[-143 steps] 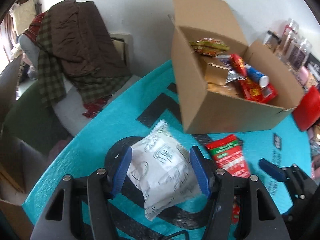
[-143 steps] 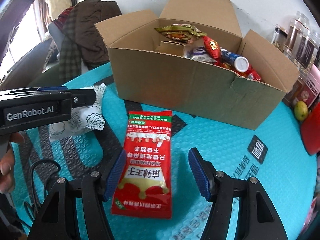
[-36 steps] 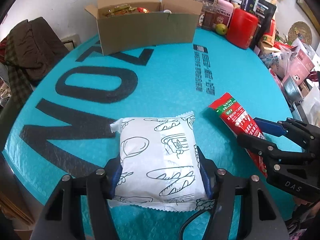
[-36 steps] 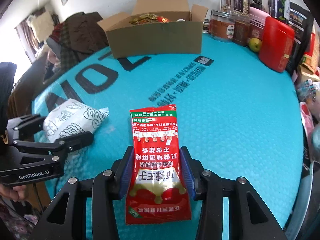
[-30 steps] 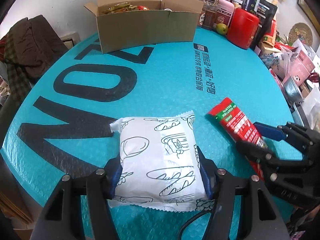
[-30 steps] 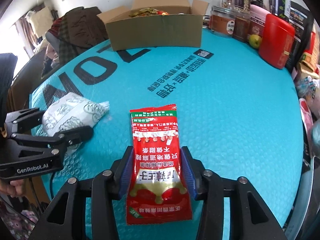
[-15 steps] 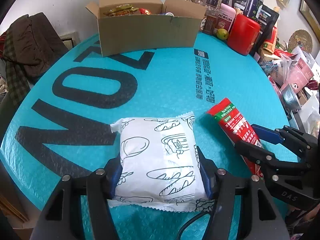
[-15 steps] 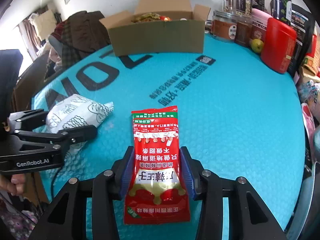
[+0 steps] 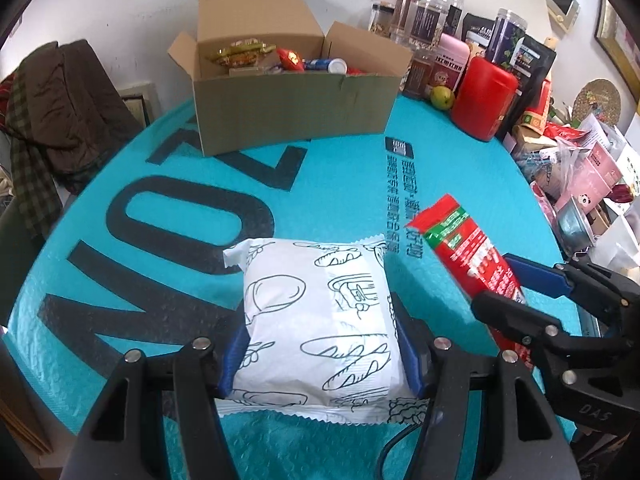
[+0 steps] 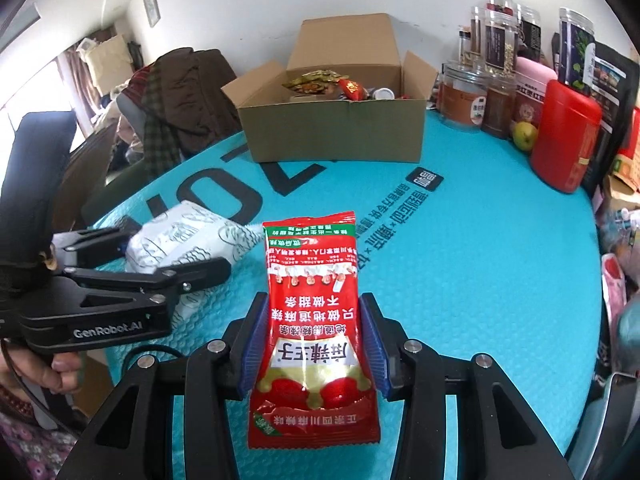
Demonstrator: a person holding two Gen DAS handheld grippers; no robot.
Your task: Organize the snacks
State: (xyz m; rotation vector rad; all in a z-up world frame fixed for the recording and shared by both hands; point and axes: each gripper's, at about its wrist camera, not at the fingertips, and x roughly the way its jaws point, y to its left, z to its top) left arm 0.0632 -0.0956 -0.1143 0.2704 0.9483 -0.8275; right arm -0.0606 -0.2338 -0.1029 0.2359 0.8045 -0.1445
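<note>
My left gripper (image 9: 320, 344) is shut on a white bread packet (image 9: 320, 320) with black line drawings, held above the teal table mat (image 9: 340, 184). My right gripper (image 10: 314, 344) is shut on a red snack packet (image 10: 312, 312) with white Chinese print, also held above the mat. Each gripper shows in the other's view: the right one (image 9: 520, 284) with the red packet (image 9: 468, 248), the left one (image 10: 176, 256) with the white packet (image 10: 188, 236). An open cardboard box (image 9: 292, 96) holding several snacks stands at the far side of the table; it also shows in the right wrist view (image 10: 340, 128).
Jars, a red canister (image 9: 484, 100), a green fruit (image 9: 442, 98) and bags crowd the table's back right edge. More packets and clutter (image 9: 580, 176) lie at the right rim. A chair draped with brown clothes (image 9: 52, 116) stands at the left.
Both grippers closed on their packets and pulled back from the box earlier. Over the last second both have moved toward the box with the packets, which now looks larger.
</note>
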